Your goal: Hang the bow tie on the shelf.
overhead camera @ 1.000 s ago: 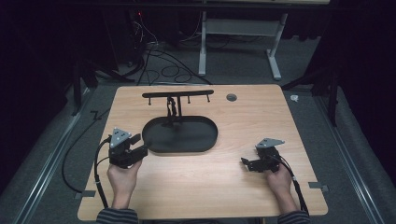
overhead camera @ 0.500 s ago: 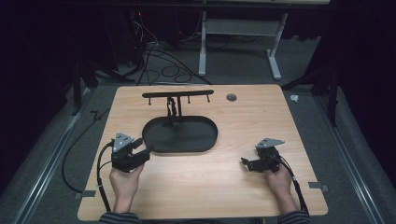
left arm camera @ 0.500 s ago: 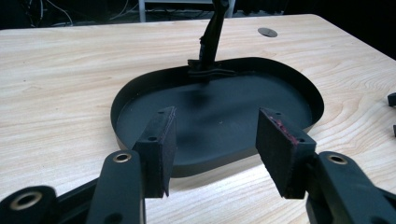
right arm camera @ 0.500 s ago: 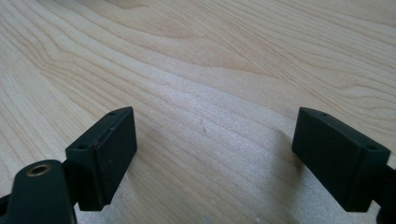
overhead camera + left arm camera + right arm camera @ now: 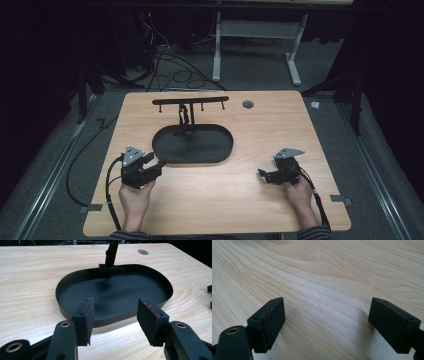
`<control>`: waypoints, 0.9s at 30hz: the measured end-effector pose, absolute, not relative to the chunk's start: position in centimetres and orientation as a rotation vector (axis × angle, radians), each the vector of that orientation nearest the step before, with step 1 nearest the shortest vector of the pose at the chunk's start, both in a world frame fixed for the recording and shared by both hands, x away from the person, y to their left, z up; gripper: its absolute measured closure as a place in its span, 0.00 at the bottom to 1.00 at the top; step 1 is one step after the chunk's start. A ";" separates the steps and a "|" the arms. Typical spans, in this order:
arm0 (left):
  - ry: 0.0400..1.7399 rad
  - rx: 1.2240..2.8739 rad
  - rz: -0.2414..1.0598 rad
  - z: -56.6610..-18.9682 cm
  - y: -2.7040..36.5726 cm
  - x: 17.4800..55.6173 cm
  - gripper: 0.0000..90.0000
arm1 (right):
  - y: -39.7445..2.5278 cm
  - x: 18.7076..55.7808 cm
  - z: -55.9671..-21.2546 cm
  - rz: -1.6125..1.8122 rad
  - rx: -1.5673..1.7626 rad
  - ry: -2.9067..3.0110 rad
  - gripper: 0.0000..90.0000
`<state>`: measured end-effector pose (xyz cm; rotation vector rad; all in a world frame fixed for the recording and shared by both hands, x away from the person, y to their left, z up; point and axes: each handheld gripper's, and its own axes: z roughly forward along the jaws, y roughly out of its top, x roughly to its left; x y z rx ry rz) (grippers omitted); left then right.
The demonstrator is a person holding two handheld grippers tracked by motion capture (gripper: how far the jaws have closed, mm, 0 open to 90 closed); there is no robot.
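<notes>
Hovering open-jawed just beside black tray (image 5: 200, 145) near worktop (image 5: 220, 210) middle, left gripper (image 5: 159, 165) gripped nothing; right gripper (image 5: 262, 173) gaped over bare wood, well apart. Nothing grasped yet; whole job remained.

No readable text, label, brand, number or sign anywhere in my views. The tabletop (image 5: 210, 200) shows bare wood grain, no markings. The black oval tray (image 5: 75, 282) carries no lettering on its wall or floor. The pads of my left tool (image 5: 113, 315) and my right tool (image 5: 325, 322) show plain black faces with screw holes, no print. The grey plates on top of both tools look blank from the high view, though too small there to rule out fine engraving.
</notes>
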<state>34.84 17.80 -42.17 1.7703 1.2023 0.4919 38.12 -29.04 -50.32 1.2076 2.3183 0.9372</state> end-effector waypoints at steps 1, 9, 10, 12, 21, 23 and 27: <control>1.203 1.772 0.489 -42.2 17.8 34.8 0.54 | -29.0 38.1 -50.3 0.936 1.210 2.318 0.17; 1.210 1.779 0.474 -42.7 17.8 34.6 0.54 | -29.0 38.1 -50.3 0.935 1.211 2.317 0.16; 1.210 1.780 0.472 -42.7 17.8 34.6 0.54 | -29.0 38.1 -50.3 0.935 1.211 2.317 0.16; 1.211 1.784 0.469 -42.9 17.8 34.5 0.53 | -29.0 38.1 -50.3 0.935 1.212 2.317 0.16; 1.221 1.793 0.448 -43.6 17.7 34.4 0.53 | -29.0 38.1 -50.3 0.935 1.211 2.317 0.16; 1.222 1.804 0.446 -43.8 17.6 34.4 0.53 | -29.0 38.1 -50.3 0.935 1.212 2.317 0.17; 1.230 1.804 0.433 -44.1 17.7 34.3 0.53 | -29.0 38.1 -50.3 0.935 1.212 2.317 0.16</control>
